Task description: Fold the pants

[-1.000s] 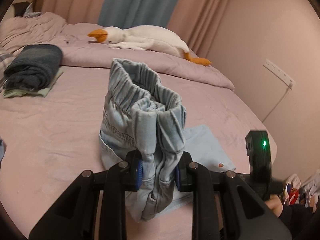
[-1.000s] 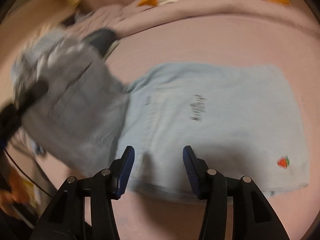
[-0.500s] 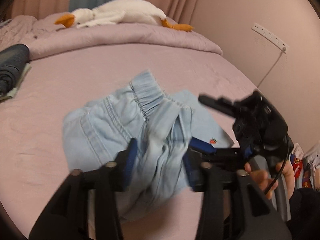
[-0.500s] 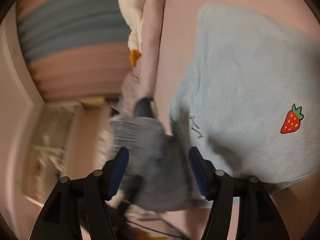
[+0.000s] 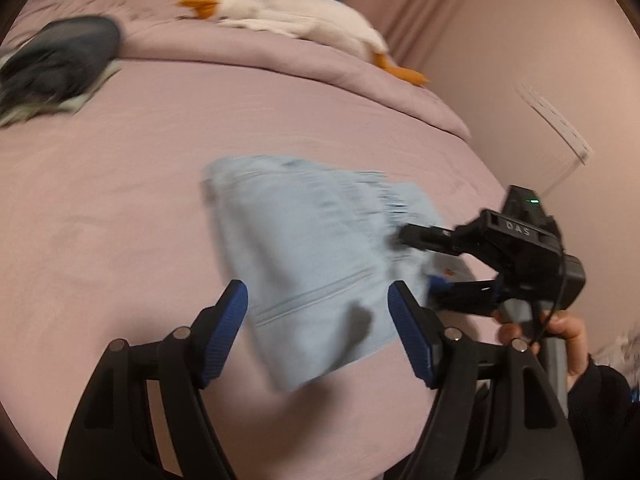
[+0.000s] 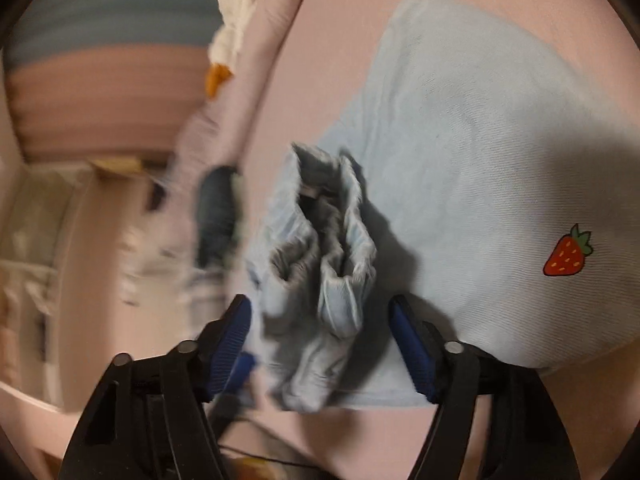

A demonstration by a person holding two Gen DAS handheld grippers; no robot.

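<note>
Both sets of tongs spread wide, gripping nothing. Left gripper [image 5: 318, 314] hovering over the folded light-blue denim pants [image 5: 304, 248] lying on the pink bed sheet [image 5: 120, 208], bundle just ahead of and between the blue pads [image 5: 224, 332]. Right gripper [image 6: 320, 336] aimed at the gathered elastic waistband [image 6: 324, 216], pants sitting between its fingers, partly atop a pale blue strawberry-print garment [image 6: 480, 140]. Goose plush [image 5: 296, 20] back on the duvet.

Both grippers' fingers [image 5: 234, 312] spread wide
</note>
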